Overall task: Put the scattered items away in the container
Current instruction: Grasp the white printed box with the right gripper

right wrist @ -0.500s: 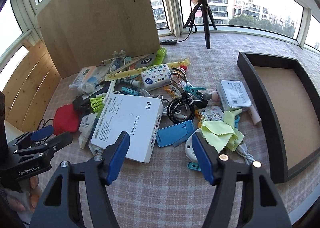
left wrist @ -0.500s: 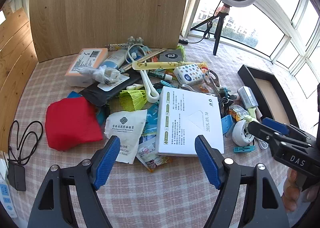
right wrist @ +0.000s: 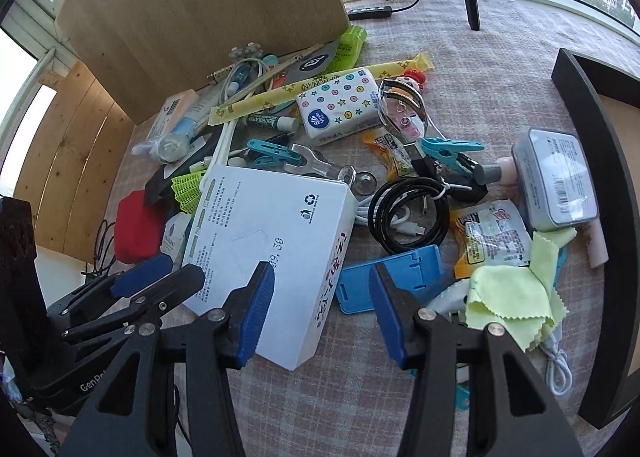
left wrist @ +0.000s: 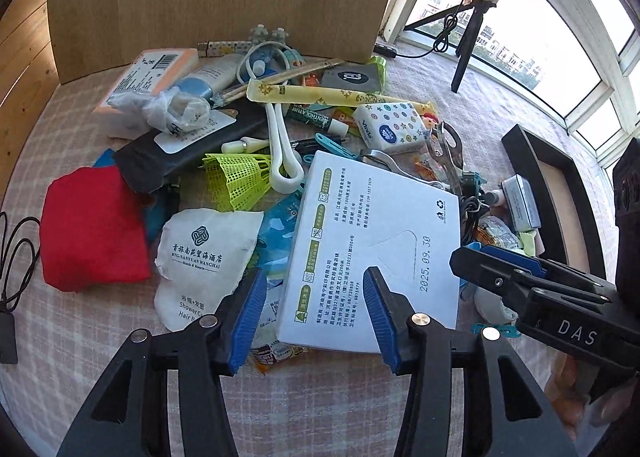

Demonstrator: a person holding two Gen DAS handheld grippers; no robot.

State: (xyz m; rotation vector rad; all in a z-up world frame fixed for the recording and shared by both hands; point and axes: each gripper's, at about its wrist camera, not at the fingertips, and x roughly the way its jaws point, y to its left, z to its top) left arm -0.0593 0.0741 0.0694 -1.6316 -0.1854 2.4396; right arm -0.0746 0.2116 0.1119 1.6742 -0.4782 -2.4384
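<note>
black tray (right wrist: 592, 185) walls clutter's right edge.

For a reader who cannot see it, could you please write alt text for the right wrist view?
Open right gripper hovers over the white box and blue phone stand at the near edge of a cluttered pile; a black tray waits at right.

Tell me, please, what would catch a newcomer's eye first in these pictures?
A big white box lies atop a heap of small clutter mid-table, straight ahead of both grippers. A red cloth glows at the heap's left edge, and a black tray waits on the right. The left gripper and right gripper are both open and hold nothing.
</note>
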